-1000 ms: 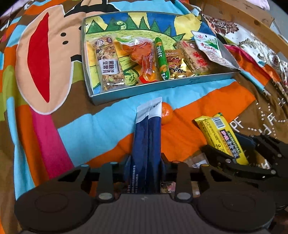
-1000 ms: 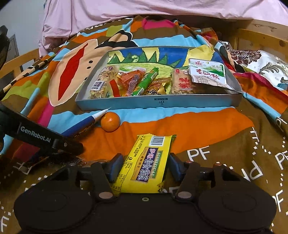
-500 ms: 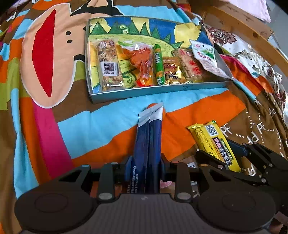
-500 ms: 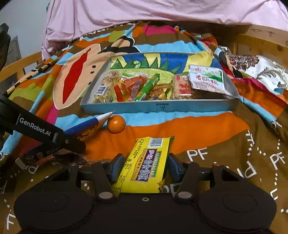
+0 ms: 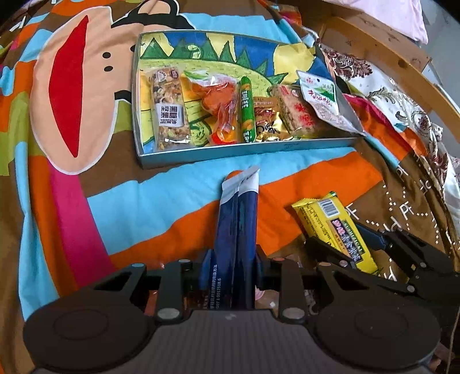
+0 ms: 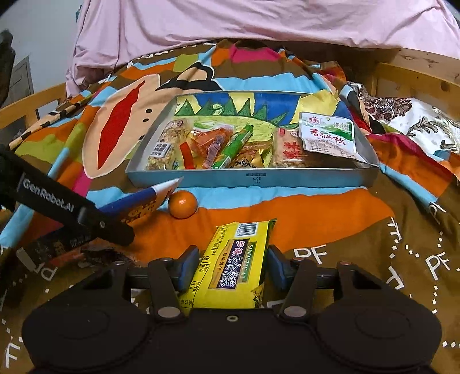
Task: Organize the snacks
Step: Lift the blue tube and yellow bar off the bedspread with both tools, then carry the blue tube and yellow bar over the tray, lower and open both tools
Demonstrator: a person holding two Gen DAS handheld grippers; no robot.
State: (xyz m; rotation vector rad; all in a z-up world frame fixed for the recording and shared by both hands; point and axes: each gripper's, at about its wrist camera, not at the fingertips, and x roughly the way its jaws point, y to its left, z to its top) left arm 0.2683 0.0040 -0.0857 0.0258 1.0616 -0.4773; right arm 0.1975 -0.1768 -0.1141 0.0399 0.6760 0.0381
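Note:
My left gripper (image 5: 231, 259) is shut on a pair of long dark blue sachets (image 5: 238, 207) that stick out forward over the bright bedspread. My right gripper (image 6: 233, 261) is shut on a yellow snack packet (image 6: 235, 259) with a barcode end. In the left wrist view, that packet (image 5: 330, 227) shows at the right. A grey metal tray (image 6: 253, 178) lies ahead of both grippers and holds several snacks in a row, with a white and green pouch (image 6: 327, 135) leaning on its right wall. A small mandarin (image 6: 182, 204) rests on the bedspread in front of the tray.
Dark loose wrappers (image 6: 57, 247) lie under the left gripper's arm (image 6: 72, 207). A wooden bed frame (image 6: 417, 74) runs along the right and back. Behind the tray is a pink sheet (image 6: 230, 26), and a patterned pillow (image 6: 417, 123) lies at the right.
The left wrist view has pulled back and tilted a little, and the mandarin has slipped out of sight behind the sachets. Both grippers keep their packets.

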